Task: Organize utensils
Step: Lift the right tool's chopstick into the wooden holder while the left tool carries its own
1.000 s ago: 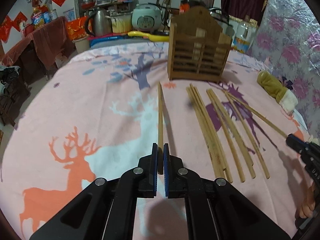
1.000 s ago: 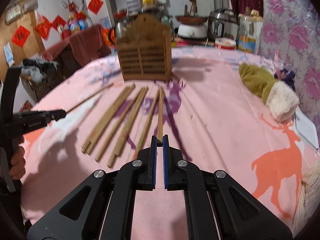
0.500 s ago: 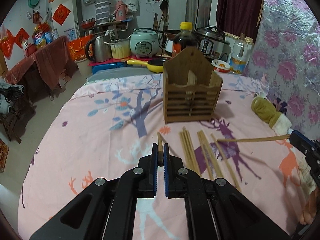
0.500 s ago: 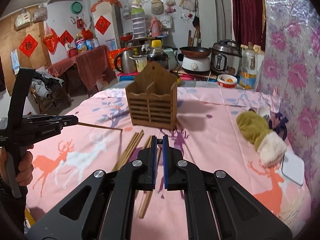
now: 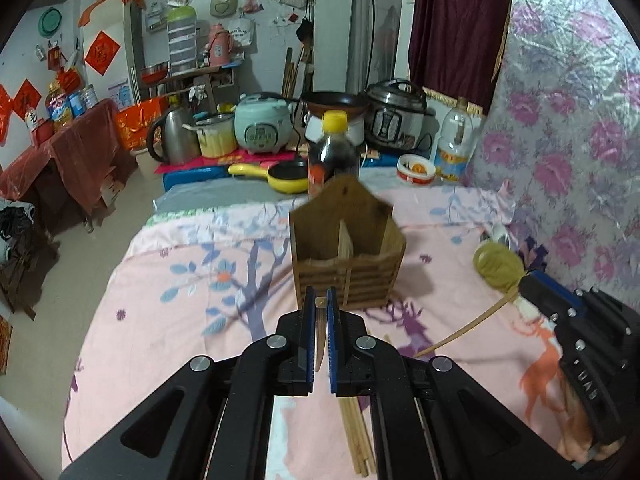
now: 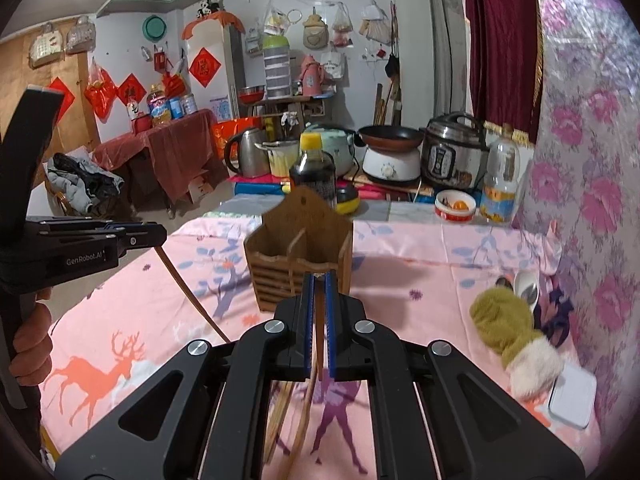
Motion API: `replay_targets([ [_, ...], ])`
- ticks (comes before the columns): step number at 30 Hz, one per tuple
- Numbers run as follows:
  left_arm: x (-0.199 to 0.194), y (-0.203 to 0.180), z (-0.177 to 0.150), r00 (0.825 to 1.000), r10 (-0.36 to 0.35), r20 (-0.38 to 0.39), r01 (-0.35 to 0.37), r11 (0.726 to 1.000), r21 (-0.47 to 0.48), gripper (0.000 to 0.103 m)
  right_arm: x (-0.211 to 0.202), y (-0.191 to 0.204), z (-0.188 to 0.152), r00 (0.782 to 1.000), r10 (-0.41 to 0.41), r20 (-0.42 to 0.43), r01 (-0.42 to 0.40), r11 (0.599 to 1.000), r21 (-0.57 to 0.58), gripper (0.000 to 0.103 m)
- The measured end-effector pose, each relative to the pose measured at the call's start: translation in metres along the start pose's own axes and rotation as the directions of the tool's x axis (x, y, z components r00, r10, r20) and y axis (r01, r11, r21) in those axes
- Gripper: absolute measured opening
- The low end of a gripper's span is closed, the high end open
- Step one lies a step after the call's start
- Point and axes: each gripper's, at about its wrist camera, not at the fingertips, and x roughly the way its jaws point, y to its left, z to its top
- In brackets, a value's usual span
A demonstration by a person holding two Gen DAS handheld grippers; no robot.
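Note:
A wooden two-compartment utensil holder point(image 5: 346, 256) point(image 6: 300, 252) stands upright on the pink deer-print tablecloth point(image 5: 168, 320). My left gripper point(image 5: 320, 294) hangs above the cloth, shut on one wooden chopstick point(image 5: 319, 324), short of the holder. Seen from the right wrist, the left gripper point(image 6: 162, 236) is at the left, its chopstick point(image 6: 188, 292) slanting down. My right gripper point(image 6: 319, 278) is shut on another chopstick point(image 6: 319, 320), also short of the holder. In the left wrist view the right gripper point(image 5: 522, 280) enters from the right with its chopstick point(image 5: 468, 328). Several chopsticks point(image 5: 356, 432) point(image 6: 280, 408) lie on the cloth below.
A yellow-green glove point(image 5: 498, 266) point(image 6: 504, 320) and spoons point(image 6: 524, 284) lie at the right, near a white box point(image 6: 572, 400). A dark sauce bottle point(image 5: 332, 152) stands behind the holder. Cookers, a kettle and pans crowd the far end. A flowered wall covering runs along the right.
Both grippers have risen from the cloth, each lifting one chopstick off it. The holder now sits lower and nearer in both views. The other chopsticks stay lying on the cloth.

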Motion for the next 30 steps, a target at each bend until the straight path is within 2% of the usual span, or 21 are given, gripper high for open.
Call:
replay_targets([
  [4,-0.007,-0.002,0.033,0.998,0.016,0.054,-0.015,1.0,-0.012,0.006,0.004,0.007,0.029,0.999,-0.001,0.044,0.001,1.0,-0.011,0.006],
  [7,-0.008,-0.001,0.06,0.995,-0.003,0.101,0.007,0.999,-0.042,0.006,0.006,0.01,0.059,0.993,0.006,0.116,-0.006,1.0,0.003,0.006],
  [10,0.005,0.0,0.078,0.987,0.025,0.159,-0.014,0.997,-0.071,0.006,0.012,0.014,0.078,0.982,-0.01,0.188,0.007,1.0,0.017,0.006],
  [12,0.021,0.003,0.081,0.985,0.033,0.171,-0.017,0.995,-0.095,0.006,0.021,0.012,0.082,0.976,-0.033,0.216,0.027,0.999,0.03,0.006],
  [15,0.057,0.009,0.077,0.992,0.013,0.125,0.003,0.992,-0.125,0.006,0.049,0.01,0.079,0.978,-0.049,0.201,0.041,0.998,0.044,0.006],
  [19,0.107,0.021,0.057,1.0,-0.008,0.024,0.012,0.986,-0.169,0.008,0.096,0.004,0.061,0.995,-0.05,0.083,0.048,0.998,0.032,0.01],
  [20,0.115,0.026,0.052,1.0,-0.019,-0.003,0.018,0.982,-0.188,0.017,0.104,0.0,0.055,0.997,-0.054,0.047,0.052,0.998,0.041,0.013],
  [21,0.119,0.032,0.048,0.999,-0.031,-0.014,0.028,0.979,-0.203,0.033,0.106,-0.004,0.051,0.998,-0.046,0.03,0.045,0.998,0.054,0.018],
  [23,0.115,0.042,0.041,1.0,-0.02,0.003,0.02,0.973,-0.23,0.052,0.099,-0.01,0.047,0.999,-0.033,0.041,0.03,0.997,0.072,0.025],
  [24,0.111,0.045,0.039,1.0,-0.006,0.012,0.008,0.973,-0.232,0.055,0.092,-0.013,0.045,0.998,-0.044,0.055,0.04,0.996,0.073,0.033],
  [26,0.102,0.049,0.034,1.0,0.006,0.02,-0.001,0.974,-0.226,0.058,0.078,-0.016,0.042,0.995,-0.057,0.082,0.051,0.996,0.077,0.042],
  [30,0.079,0.051,0.015,0.998,0.041,0.052,-0.028,0.975,-0.221,0.076,0.056,-0.021,0.025,0.993,-0.055,0.103,0.044,0.993,0.108,0.065],
])
